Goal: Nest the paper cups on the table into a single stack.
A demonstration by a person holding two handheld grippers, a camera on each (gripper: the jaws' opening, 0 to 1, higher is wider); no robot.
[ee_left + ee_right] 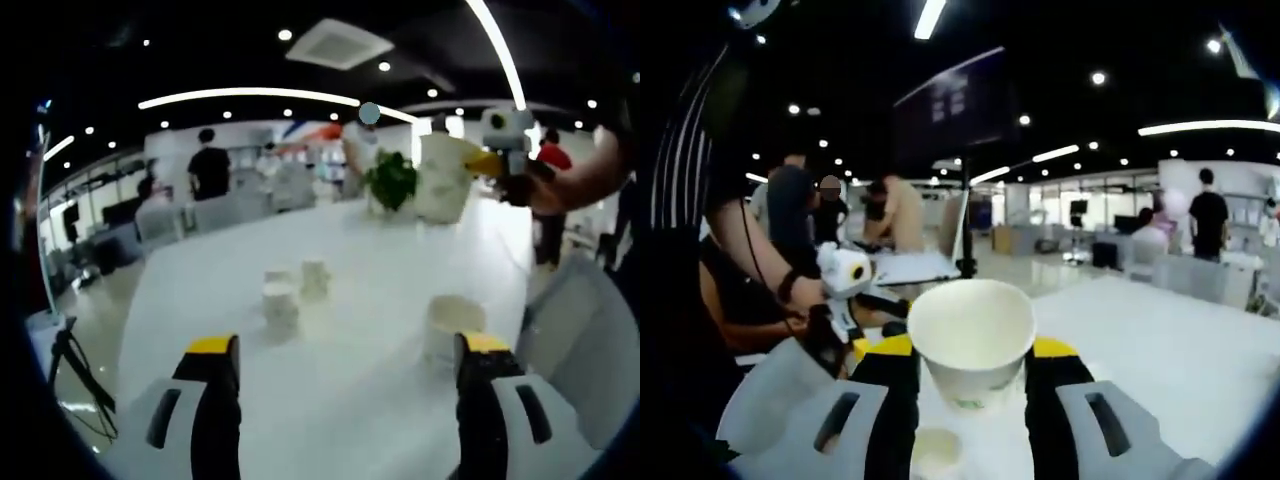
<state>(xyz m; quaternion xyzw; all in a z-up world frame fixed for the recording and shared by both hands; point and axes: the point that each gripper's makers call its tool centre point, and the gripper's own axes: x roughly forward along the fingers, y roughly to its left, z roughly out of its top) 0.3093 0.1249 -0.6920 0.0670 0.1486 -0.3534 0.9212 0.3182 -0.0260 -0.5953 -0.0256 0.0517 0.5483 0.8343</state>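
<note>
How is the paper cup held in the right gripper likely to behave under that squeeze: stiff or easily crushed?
The paper cup looks thin-walled and empty, so probably light and easily crushed. Its rim still looks round between the right gripper fingers, suggesting a gentle grip. The tapered sides might slip.

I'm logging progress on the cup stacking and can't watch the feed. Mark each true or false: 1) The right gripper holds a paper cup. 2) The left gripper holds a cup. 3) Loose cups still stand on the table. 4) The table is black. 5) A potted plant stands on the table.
1) True: the right gripper is shut on a paper cup.
2) False: the left gripper is open and holds nothing.
3) True: small cups and a larger cup stand apart on the table.
4) False: it is white.
5) True: potted plant at the far end.
</note>
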